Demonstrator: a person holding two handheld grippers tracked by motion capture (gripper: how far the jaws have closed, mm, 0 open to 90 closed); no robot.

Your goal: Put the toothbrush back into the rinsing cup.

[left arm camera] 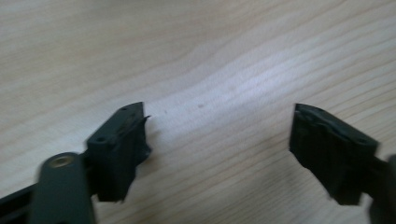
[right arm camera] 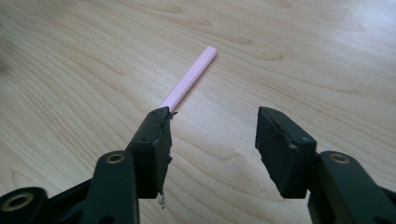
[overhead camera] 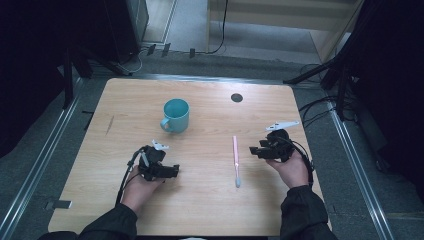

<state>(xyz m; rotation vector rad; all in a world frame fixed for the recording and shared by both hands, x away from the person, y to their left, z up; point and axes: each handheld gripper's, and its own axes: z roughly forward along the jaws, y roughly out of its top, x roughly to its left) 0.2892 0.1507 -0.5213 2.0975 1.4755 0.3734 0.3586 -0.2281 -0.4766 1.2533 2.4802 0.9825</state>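
A pink toothbrush (overhead camera: 236,160) lies flat on the wooden table (overhead camera: 200,210), its whitish head toward the person. My right gripper (overhead camera: 256,150) rests on the table just right of it, jaws open and empty, pointing left at the handle. In the right gripper view the pink toothbrush handle (right arm camera: 191,78) runs away from behind the left jaw, and nothing lies between the jaws of my right gripper (right arm camera: 212,135). A teal mug (overhead camera: 175,115) stands upright at the table's middle back. My left gripper (overhead camera: 172,171) sits low at the front left, and in its own view my left gripper (left arm camera: 217,133) is open over bare wood.
A dark round hole (overhead camera: 237,97) marks the table's back right. Black stands (overhead camera: 340,75) and cables (overhead camera: 220,30) surround the table on the floor. A metal rail (overhead camera: 35,170) runs along the left side.
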